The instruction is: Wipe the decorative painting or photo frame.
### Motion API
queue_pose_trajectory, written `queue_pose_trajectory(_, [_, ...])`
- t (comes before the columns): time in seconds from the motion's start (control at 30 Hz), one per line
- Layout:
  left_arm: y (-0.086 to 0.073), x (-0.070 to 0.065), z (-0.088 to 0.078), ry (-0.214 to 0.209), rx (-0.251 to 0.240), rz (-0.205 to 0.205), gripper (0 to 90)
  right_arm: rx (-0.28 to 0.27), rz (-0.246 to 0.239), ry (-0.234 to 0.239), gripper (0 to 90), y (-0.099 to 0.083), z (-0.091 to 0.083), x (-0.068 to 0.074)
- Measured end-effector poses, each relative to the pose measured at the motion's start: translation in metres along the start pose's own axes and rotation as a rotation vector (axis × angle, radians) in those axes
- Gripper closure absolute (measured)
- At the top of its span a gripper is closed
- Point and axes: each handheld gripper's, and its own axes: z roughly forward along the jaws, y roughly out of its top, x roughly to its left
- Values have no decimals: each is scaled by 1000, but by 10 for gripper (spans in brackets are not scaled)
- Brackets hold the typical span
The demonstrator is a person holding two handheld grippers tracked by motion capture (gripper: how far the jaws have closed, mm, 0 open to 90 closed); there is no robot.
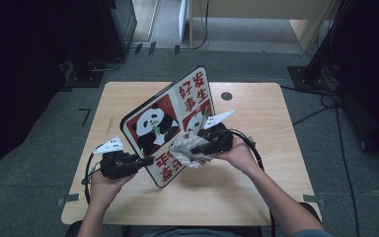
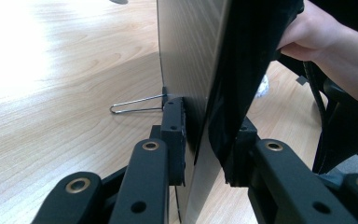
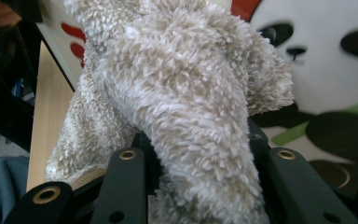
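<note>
High view: you've got the panda board (image 1: 163,123) tilted up off the table (image 1: 256,197), near corner clamped in your left gripper (image 1: 145,161); left gripper view has both jaws pinching its edge (image 2: 200,140). Your right gripper (image 1: 197,144) is clenched on the fluffy cloth (image 3: 182,93), pressed vs the printed face by the lower panda. Judging progress: wipe looks underway, approx mid-board. No dirt visible, so can't tell which areas are done. Likely left: the rest of the face, then lay board flat and let go w/ both.
</note>
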Motion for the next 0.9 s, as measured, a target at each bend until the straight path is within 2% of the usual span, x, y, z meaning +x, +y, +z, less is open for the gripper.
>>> queue_pose_trajectory(0.13, [0,0,0,-1,0,1,741,11,0,0,636,-6,3,-1])
queue_pose_trajectory(0.23, [0,0,0,0,0,2,742,-6,-8,4,636,-12,6,-2])
queue_pose_trajectory(0.3, [0,0,0,0,1,3,742,16,2,4,635,-14,8,-3])
queue_pose_trajectory(0.53, [0,0,0,1,1,7,741,23,14,8,634,-23,14,-4])
queue_pose_trajectory(0.9, [1,1,0,-5,3,8,740,82,45,10,633,-40,27,-7])
